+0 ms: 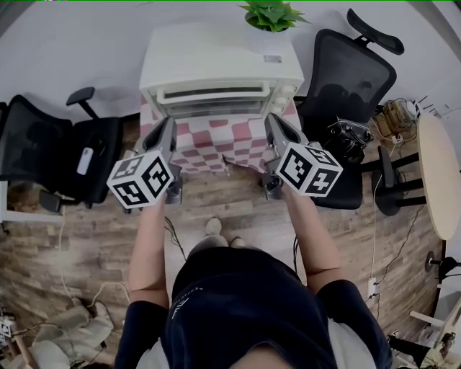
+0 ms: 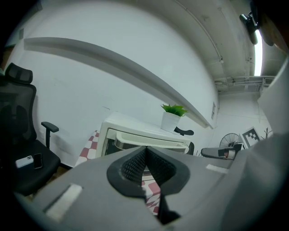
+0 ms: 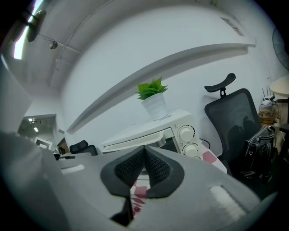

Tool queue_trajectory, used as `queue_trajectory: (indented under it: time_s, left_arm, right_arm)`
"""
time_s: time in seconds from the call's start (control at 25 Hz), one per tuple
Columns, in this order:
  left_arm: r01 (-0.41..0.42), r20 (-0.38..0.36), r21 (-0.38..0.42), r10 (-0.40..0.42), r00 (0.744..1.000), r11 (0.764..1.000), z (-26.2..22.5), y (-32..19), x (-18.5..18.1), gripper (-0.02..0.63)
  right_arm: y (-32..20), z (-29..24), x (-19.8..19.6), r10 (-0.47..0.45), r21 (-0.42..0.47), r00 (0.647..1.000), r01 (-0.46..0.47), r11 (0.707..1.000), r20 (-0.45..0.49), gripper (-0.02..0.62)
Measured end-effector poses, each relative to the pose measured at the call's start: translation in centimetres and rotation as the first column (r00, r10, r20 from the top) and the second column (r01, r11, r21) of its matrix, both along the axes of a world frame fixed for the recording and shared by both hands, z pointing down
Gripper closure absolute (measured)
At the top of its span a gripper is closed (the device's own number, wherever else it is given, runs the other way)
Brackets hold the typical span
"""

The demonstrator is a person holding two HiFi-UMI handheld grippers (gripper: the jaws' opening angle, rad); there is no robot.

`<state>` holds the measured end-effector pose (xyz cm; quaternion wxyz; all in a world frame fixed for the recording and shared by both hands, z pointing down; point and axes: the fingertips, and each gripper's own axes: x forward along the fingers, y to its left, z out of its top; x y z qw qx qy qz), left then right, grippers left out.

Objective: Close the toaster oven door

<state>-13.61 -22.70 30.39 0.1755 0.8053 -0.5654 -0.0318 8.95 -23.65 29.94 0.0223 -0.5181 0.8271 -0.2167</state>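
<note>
A white toaster oven point(image 1: 220, 61) stands on a red-and-white checked cloth point(image 1: 216, 148). Its door point(image 1: 212, 97) leans out a little at the top, ajar, with the handle bar facing me. My left gripper point(image 1: 166, 133) hangs in front of the oven's lower left corner and my right gripper point(image 1: 277, 128) in front of its lower right, both short of the door. The left gripper point(image 2: 145, 151) is shut with nothing between its pads, the oven point(image 2: 131, 128) beyond it. The right gripper point(image 3: 144, 151) is also shut and empty, below the oven's knobs point(image 3: 186, 133).
A potted green plant point(image 1: 272, 14) sits on the oven's back right. One black office chair point(image 1: 57, 151) stands left of the table, another point(image 1: 346, 86) to its right. A round wooden table point(image 1: 439, 173) is at the far right. Cables lie on the wood floor.
</note>
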Motion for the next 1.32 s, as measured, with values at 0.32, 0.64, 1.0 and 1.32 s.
queue_trajectory:
  time_s: [0.32,0.64,1.0,1.32]
  left_arm:
    - [-0.01,0.013,0.001,0.01,1.0,1.0,0.2,1.2,0.0,0.589]
    - [-0.028,0.04,-0.005,0.028,0.999,1.0,0.6,1.3,0.0,0.589]
    - [-0.022,0.038,-0.018,0.022,0.999,1.0,1.2,1.3,-0.7,0.589]
    - [-0.013,0.039,-0.01,0.014,0.999,1.0,0.9,0.6,-1.2,0.589]
  right_arm:
    - [1.3,0.6,-0.4,-0.012,-0.002,0.999,0.012,1.0,-0.034,0.594]
    - [1.8,0.9,-0.7,-0.006,-0.011,0.999,0.006,1.0,-0.04,0.594]
    - [1.7,1.3,-1.3,-0.014,-0.016,0.999,0.013,1.0,-0.052,0.594]
    - [1.0,1.1,-1.9,-0.025,0.008,0.996,0.025,1.0,-0.087,0.594]
